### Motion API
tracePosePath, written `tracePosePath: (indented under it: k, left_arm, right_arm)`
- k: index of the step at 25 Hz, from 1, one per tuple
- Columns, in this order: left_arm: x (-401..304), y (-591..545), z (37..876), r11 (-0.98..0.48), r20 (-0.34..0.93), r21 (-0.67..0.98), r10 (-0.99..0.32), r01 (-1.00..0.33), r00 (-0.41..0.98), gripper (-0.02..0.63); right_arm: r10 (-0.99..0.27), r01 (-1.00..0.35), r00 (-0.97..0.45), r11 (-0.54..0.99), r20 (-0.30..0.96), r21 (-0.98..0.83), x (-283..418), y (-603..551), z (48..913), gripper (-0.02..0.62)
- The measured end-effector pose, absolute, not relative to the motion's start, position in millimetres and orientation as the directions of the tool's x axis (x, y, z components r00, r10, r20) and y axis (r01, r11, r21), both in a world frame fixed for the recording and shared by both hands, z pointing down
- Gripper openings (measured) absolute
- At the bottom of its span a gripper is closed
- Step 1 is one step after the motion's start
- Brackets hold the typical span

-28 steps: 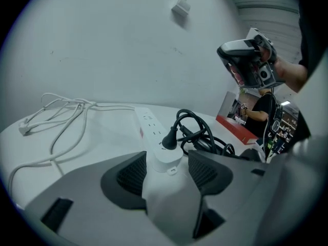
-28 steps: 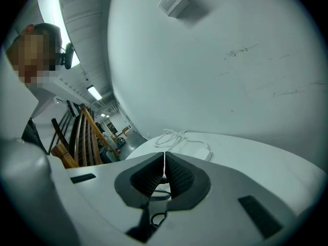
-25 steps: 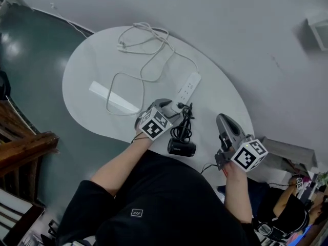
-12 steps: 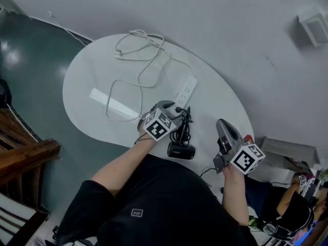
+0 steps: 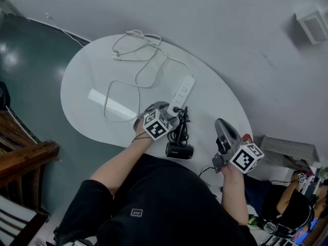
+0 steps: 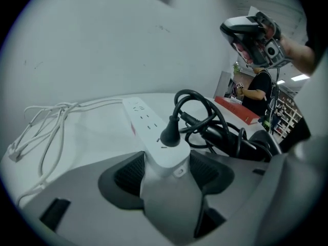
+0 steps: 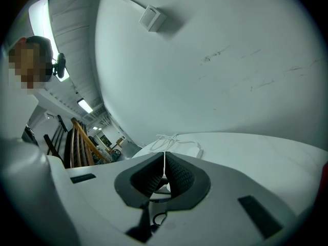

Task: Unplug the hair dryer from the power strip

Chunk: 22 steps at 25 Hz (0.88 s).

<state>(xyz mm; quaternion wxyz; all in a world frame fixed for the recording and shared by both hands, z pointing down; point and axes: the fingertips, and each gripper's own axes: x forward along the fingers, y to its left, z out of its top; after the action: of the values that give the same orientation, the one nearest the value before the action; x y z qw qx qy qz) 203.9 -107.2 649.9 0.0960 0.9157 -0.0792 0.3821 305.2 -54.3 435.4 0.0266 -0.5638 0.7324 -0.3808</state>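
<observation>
Left tool (image 5: pixel 167 111), jaws just widening, straddles the power strip (image 6: pixel 149 128); pinch it firmly before the closed right tool (image 5: pixel 221 123) pulls the plug (image 6: pixel 170 133) at twelve o'clock.

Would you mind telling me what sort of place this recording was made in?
Probably an indoor workshop or lab, not a home: a white table stands against a bare grey wall on a glossy dark floor, with a wooden railing and another person nearby.
</observation>
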Motion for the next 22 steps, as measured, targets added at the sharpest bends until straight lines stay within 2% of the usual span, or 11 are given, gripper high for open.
tracePosePath:
  k: [10, 22]
  left_arm:
    - [204.7, -107.0, 653.4, -0.977, 0.716, 0.032, -0.126, -0.213, 0.686, 0.275]
    - [204.7, -106.7, 653.6, -0.978, 0.717, 0.048, -0.107, -0.203, 0.689, 0.273]
  right_arm:
    - [-0.826, -0.802, -0.383, 0.076, 0.413, -0.592, 298.6, -55.5, 443.6, 0.035]
    - [-0.813, -0.792, -0.402, 0.078, 0.421, -0.605, 291.3, -54.0, 445.5, 0.035]
